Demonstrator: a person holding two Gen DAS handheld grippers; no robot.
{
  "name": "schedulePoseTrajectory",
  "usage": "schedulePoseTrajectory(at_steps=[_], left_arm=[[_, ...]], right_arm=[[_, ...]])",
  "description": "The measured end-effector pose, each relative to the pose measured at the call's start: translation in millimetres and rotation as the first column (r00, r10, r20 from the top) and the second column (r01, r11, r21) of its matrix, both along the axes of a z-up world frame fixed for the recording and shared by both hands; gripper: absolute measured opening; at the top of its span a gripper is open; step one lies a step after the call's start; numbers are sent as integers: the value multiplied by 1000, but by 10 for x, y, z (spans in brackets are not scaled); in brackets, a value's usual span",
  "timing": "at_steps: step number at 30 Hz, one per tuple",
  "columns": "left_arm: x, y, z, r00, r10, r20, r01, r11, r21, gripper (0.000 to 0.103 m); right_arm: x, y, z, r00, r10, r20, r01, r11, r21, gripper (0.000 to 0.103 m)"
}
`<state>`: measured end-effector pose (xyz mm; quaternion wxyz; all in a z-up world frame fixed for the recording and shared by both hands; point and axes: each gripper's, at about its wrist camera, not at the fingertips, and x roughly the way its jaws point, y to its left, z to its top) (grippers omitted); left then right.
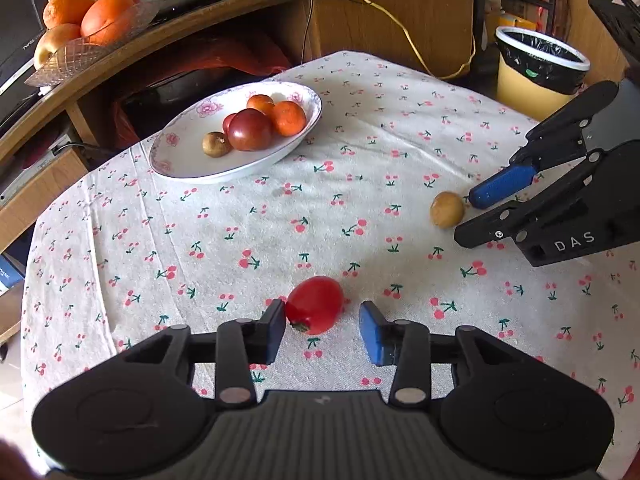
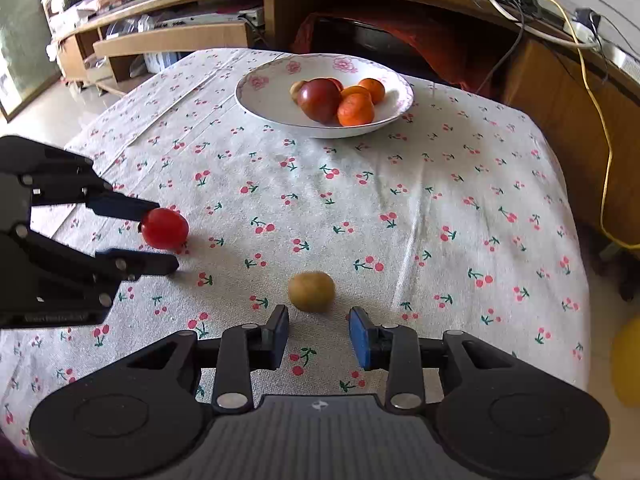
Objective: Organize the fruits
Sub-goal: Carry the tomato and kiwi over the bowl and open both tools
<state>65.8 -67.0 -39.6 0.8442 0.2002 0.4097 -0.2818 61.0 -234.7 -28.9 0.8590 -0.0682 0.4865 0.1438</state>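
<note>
A red tomato [image 1: 315,304] lies on the cherry-print tablecloth, just ahead of my open left gripper [image 1: 323,330]; the left pad touches or nearly touches it. It also shows in the right wrist view [image 2: 165,228], partly between the left gripper's [image 2: 160,234] fingers. A small yellow-brown fruit [image 2: 311,291] lies just beyond my open right gripper [image 2: 319,336], also seen in the left wrist view [image 1: 447,209] at the right gripper's [image 1: 464,218] tips. A white floral plate [image 1: 188,160] [image 2: 260,96] at the far side holds a dark red tomato, oranges and a small brown fruit.
A wooden TV cabinet [image 1: 224,12] with cables stands beyond the table; a glass bowl of oranges [image 1: 92,20] sits on it. A yellow bin with a black liner [image 1: 536,68] stands at the table's far right. The table edge drops off on the left and right.
</note>
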Motion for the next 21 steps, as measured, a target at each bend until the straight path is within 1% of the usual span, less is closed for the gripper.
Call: schedulePoseTrajectory(at_steps=[4, 7, 9, 10, 11, 12, 14, 16, 18, 21], left_arm=[[44, 38, 4, 1000, 8, -4, -8, 1000, -26, 50], [45, 26, -6, 1000, 0, 11, 0, 1000, -17, 50], [51, 14, -25, 1000, 1, 5, -1, 1000, -11, 50], [52, 13, -21, 1000, 4, 2, -4, 1000, -11, 50], [54, 12, -14, 1000, 1, -6, -1, 1000, -10, 45], [55, 18, -5, 1000, -2, -15, 2, 1000, -13, 43], [53, 31, 4, 1000, 2, -18, -2, 1000, -7, 37], [82, 54, 14, 999, 13, -36, -13, 1000, -21, 37], [123, 71, 32, 998, 29, -57, -31, 999, -39, 37], [184, 58, 101, 998, 42, -48, -45, 997, -65, 37]], right_arm=[[-1, -7, -12, 1000, -3, 14, 3, 1000, 16, 30], [50, 32, -18, 1000, 7, 25, -7, 1000, 30, 30], [82, 75, -26, 999, 21, 24, -21, 1000, 20, 29], [85, 98, -35, 999, 25, 24, -25, 1000, 8, 29], [82, 112, -33, 999, 26, 24, -26, 1000, -1, 26], [81, 120, -25, 1000, 20, 20, -20, 1000, -11, 20], [72, 132, -12, 1000, 15, 13, -15, 1000, -28, 20], [60, 133, -8, 1000, 17, 5, -17, 1000, -21, 20], [70, 123, 10, 1000, 11, -5, -11, 1000, 4, 20], [112, 140, 95, 1000, 3, 19, -3, 1000, 30, 20]])
